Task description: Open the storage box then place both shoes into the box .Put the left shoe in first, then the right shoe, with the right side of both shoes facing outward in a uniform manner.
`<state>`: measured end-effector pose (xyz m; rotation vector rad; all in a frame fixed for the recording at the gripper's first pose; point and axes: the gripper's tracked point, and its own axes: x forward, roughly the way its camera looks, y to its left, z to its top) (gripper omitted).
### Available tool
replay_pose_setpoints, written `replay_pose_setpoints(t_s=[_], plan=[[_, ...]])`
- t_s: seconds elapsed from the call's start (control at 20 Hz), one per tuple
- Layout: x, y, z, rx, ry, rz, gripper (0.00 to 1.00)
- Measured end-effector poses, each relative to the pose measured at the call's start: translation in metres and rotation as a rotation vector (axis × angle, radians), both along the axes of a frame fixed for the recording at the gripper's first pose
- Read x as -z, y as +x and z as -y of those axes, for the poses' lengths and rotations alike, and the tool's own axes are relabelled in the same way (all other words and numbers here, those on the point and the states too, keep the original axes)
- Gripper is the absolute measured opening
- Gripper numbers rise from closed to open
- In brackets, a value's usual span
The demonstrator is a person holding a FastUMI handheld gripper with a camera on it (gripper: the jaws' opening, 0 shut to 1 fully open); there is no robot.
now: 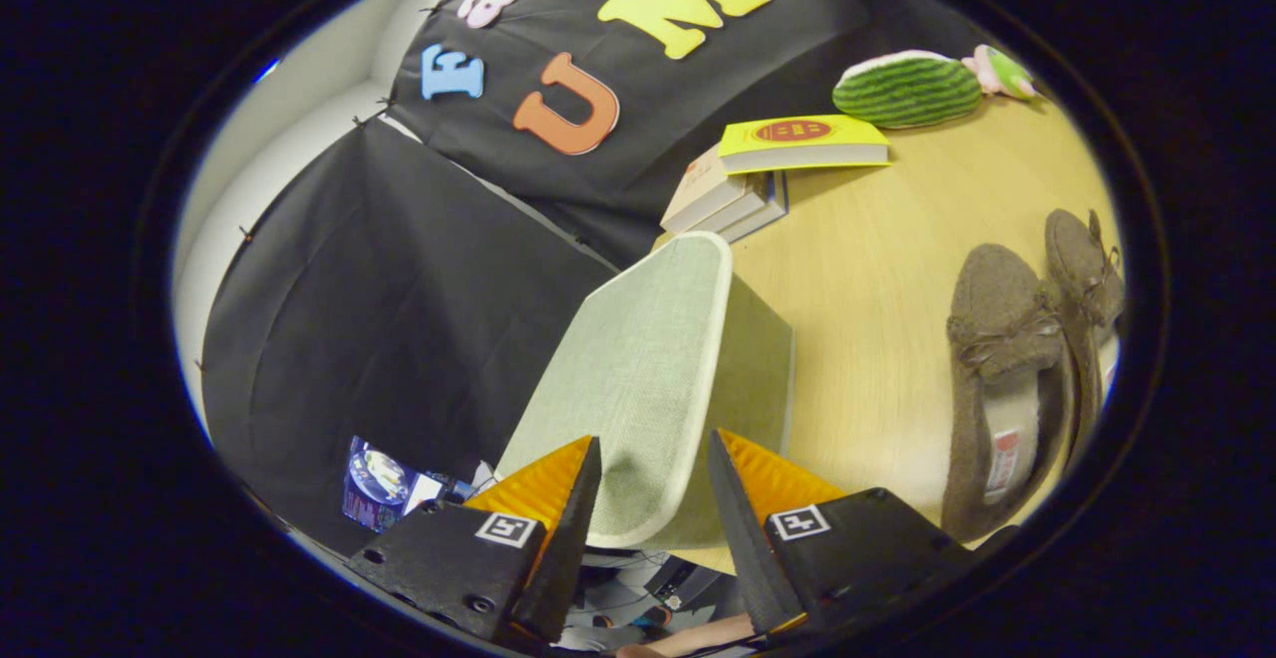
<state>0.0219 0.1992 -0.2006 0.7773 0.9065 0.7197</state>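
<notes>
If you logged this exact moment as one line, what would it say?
step: opening box | gripper: open, fingers straddling lid edge | storage box lid: lifted, tilted | shoes: both on table, beside box

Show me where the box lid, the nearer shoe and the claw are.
Box lid [638, 379]: gripper view, its fabric top.
Nearer shoe [997, 309]: gripper view, its toe.
Claw [653, 484]: gripper view, gap between open fingers straddling the lid's edge.
</notes>
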Motion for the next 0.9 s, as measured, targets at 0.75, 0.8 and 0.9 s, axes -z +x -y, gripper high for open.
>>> replay_pose_setpoints(t_s=[0.75, 0.8, 0.9], plan=[[-0.060, -0.008, -0.012, 0.039, 0.166, -0.046, 0.06], [-0.069, -0.008, -0.018, 0.031, 0.169, -0.026, 0.06], [-0.085, -0.005, -0.027, 0.024, 0.160, 0.028, 0.06]])
